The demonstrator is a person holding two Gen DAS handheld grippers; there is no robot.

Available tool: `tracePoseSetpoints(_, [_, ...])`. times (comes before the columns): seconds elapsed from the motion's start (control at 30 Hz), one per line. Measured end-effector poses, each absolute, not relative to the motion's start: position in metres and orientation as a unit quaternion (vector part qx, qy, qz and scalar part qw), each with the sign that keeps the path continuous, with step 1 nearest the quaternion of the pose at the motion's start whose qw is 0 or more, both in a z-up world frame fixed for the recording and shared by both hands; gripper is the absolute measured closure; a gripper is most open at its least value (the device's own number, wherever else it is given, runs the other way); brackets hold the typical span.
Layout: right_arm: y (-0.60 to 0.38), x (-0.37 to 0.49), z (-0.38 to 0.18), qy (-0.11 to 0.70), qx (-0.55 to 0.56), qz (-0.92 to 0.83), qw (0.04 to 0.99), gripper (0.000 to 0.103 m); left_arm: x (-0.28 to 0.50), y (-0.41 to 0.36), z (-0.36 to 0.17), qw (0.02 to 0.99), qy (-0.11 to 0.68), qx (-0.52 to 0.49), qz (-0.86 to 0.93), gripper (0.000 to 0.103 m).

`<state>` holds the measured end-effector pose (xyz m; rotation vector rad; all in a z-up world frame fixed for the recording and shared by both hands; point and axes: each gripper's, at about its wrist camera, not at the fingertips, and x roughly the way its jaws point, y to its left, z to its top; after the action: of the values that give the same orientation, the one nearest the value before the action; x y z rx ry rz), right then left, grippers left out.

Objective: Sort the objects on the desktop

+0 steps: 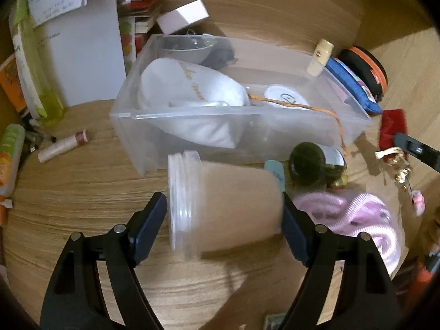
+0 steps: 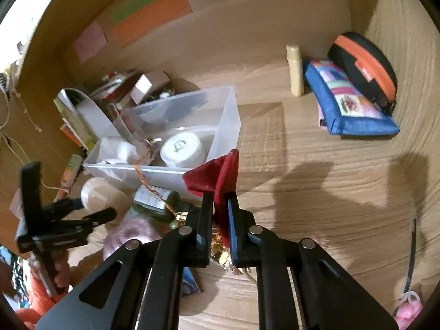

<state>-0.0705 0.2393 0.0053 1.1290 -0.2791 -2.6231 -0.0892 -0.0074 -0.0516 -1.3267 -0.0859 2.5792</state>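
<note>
My left gripper (image 1: pixel 224 206) is closed on a tan jar with a clear screw-top rim (image 1: pixel 228 206), held on its side just above the wooden desk, in front of the clear plastic bin (image 1: pixel 275 134). The jar also shows in the right wrist view (image 2: pixel 101 195). My right gripper (image 2: pixel 220 200) is shut on a red cloth pouch (image 2: pixel 220 173), held up right of the bin (image 2: pixel 225 126). The pouch shows in the left wrist view (image 1: pixel 392 126). The bin holds a white cloth bag (image 1: pixel 189 96) and a white round lid (image 1: pixel 286 96).
A dark green bottle (image 1: pixel 316 162) and a pink cord bundle (image 1: pixel 354 214) lie right of the jar. A lip balm tube (image 1: pixel 63 145) lies left. A blue pouch (image 2: pixel 349 101), an orange-black case (image 2: pixel 365 66) and a cream tube (image 2: pixel 294 68) sit at the back right. Books (image 1: pixel 79 41) stand back left.
</note>
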Motion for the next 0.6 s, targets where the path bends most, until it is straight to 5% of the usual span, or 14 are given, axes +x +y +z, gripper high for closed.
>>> tracePoseSetpoints(0.17, [0.237, -0.06, 0.019, -0.08, 0.37, -0.916, 0.131, 0.094, -0.079, -0.007, -0.044, 0.102, -0.017, -0.432, 0.896, 0.036])
tracePoseSetpoints(0.6, [0.222, -0.079, 0.041, -0.092, 0.342, -0.922, 0.156, 0.094, -0.069, -0.025, -0.004, 0.107, -0.051, -0.394, 0.911, 0.037])
